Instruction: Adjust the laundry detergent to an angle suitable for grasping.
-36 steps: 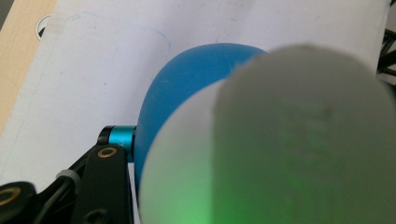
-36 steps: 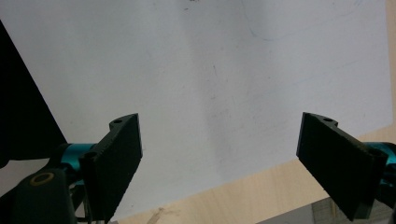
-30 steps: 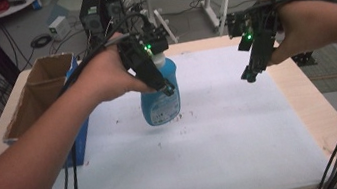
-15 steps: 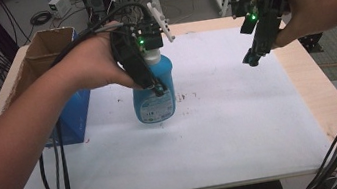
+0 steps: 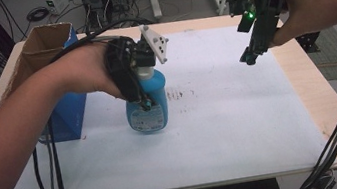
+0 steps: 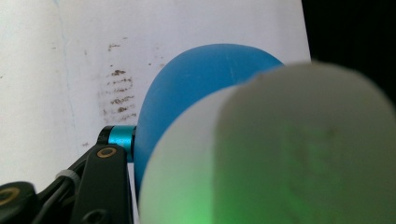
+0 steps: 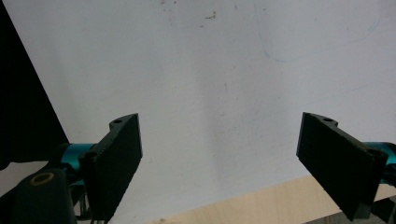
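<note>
Shifted since a second ago: bottle (image 5: 148,108) and left gripper (image 5: 141,100) lower and nearer the near edge of the white sheet (image 5: 222,132), camera view tilted with them. Right gripper (image 5: 250,55) about where it was, up over the sheet's far right part.

Bottle: blue, white cap (image 6: 280,154) on top, clamped between the left gripper's jaws on its body. Long axis close to upright, cap end up and leaning slightly toward the far edge of the sheet, base at or just above the sheet; contact hard to tell. Stands left of the sheet's middle, just beside a patch of brown smudges (image 5: 179,94) on its right. Seen from the left gripper view: cap large and blurred in front, blue shoulder (image 6: 205,79) behind it, one jaw against the blue side.

Right gripper: jaws spread apart, nothing between them, tips pointing down at the sheet near its right edge.

Count: one bottle, two grippers, one cardboard box (image 5: 42,42), one blue box (image 5: 66,117) under it at the sheet's left edge, one sheet on one wooden table (image 5: 323,96).

Room: blue box close on the bottle's left, a narrow gap between. Wide bare sheet to the bottle's right and toward the near edge. Bare wood strip along the sheet's right side and far edge.
</note>
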A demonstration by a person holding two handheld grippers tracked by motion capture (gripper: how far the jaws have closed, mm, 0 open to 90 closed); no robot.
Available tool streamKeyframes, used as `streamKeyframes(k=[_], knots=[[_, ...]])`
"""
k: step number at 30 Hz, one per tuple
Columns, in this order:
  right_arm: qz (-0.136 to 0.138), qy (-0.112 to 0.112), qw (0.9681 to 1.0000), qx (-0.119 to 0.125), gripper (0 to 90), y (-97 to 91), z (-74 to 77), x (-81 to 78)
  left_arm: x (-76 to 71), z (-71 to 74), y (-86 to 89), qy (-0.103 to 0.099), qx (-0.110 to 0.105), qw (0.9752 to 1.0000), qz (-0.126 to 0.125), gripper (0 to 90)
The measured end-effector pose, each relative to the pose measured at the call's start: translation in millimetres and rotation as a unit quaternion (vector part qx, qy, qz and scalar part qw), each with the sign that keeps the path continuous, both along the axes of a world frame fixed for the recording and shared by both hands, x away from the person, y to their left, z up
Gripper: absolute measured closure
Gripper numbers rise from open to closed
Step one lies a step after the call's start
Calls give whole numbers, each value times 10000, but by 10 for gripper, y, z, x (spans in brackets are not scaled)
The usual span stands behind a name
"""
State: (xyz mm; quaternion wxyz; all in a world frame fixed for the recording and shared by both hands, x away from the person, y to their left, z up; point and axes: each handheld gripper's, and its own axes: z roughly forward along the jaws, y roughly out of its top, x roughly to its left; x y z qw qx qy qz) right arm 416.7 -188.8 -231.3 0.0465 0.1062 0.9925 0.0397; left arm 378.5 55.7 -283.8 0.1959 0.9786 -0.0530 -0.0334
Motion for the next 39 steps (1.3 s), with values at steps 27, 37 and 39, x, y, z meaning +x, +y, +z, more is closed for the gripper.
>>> streamKeyframes(k=[27, 37, 39], knots=[[13, -37, 10000, -13, 136, -6, 24, -42, -96, -241, 62, 113, -157, 9952, -955, 435], [60, -28, 10000, 27, 136, 33, -8, -41, -125, -284, 46, 164, -169, 9947, -1002, 435], [91, -23, 9999, 38, 136, 35, -11, -37, -125, -294, 44, 164, -174, 9944, -1029, 434]])
